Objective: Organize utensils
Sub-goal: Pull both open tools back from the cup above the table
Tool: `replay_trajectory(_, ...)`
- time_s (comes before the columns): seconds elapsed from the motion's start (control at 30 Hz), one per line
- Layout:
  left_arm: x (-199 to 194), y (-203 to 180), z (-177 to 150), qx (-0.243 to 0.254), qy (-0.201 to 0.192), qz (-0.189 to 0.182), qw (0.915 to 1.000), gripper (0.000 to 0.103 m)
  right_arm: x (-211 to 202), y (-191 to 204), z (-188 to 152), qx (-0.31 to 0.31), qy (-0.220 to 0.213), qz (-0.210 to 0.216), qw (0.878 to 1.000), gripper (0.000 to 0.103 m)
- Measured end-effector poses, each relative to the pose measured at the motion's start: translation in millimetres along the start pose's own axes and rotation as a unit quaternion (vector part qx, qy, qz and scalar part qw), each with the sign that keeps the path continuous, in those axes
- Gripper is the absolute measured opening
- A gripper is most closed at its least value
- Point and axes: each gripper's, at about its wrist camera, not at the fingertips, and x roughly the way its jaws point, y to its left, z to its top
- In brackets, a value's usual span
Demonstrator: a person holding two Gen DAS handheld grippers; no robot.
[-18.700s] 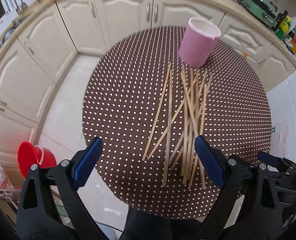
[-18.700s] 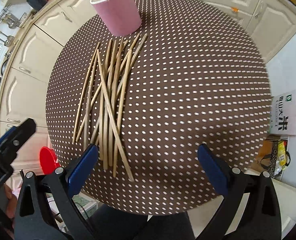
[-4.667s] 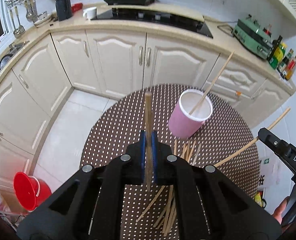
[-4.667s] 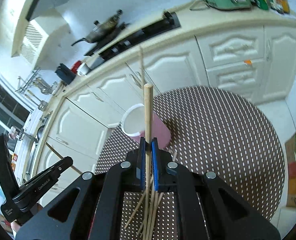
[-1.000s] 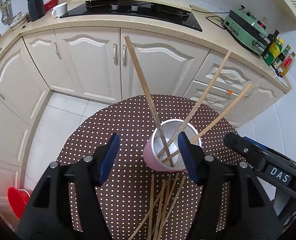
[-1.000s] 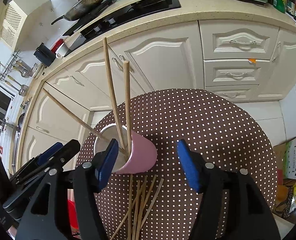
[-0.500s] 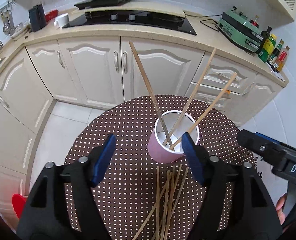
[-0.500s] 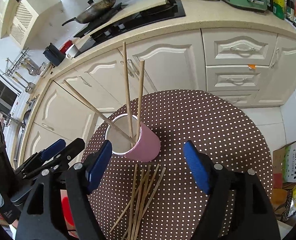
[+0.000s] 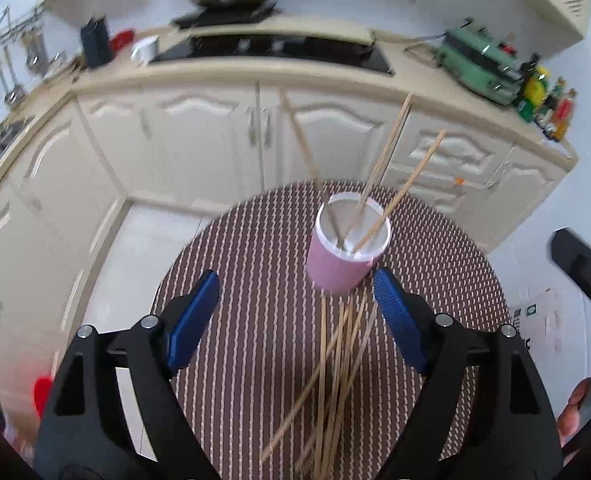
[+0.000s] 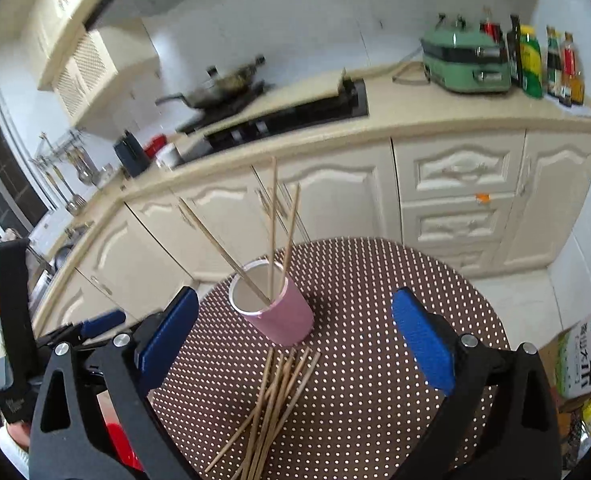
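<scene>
**Pink cup holding three chopsticks; both grippers empty**

Pink cup [image 9: 345, 258] is seen standing upright on the round table [image 9: 255, 264], which is covered in brown cloth with white dots. Three wooden chopsticks [image 9: 383, 160] are stood in the cup, leaning apart against its white rim. A loose bundle of further chopsticks [image 9: 335, 376] is spread flat on the cloth just in front of the cup, some crossing one another.

Left gripper [image 9: 297, 320] is held above the near part of the table, its blue-padded jaws spread and opening wider; nothing is pressed between the pads, though the cup and the lying sticks are framed in the gap. Right gripper [image 10: 293, 344] is likewise released, jaws opening to a wide stance, with nothing gripped.

Writing: a white and green carton [image 10: 579, 364] on the floor beside the table carries large dark Chinese characters and a small green mark; the characters cannot be read with certainty. Small pale lettering is noted on the black body of the left gripper in the right wrist view, too small to read. Bottles [image 10: 551, 66] with coloured labels are lined up on the counter beside a green appliance [image 10: 467, 66]; their labels are illegible. Left wrist view is motion-blurred.
</scene>
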Motion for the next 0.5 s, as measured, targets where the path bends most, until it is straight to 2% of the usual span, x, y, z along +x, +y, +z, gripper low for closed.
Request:
replay_trajectory(0.1,-22,6,-7,-0.037,-0.028,-0.030,0.9985,0.079,-18,3,-2,-0.012,-0.018,0.004,1.000,0.094)
replay_trajectory(0.17,-37,7,-11,-0.050,-0.041,-0.032,0.9974,0.079,-30,5,-3,-0.017,-0.026,0.007,1.000,0.094)
replay_trajectory(0.5,-111,-1,-32,-0.031,-0.095,-0.026,0.9946,0.081,-93,9,-1,-0.004,-0.085,0.049,0.995,0.095)
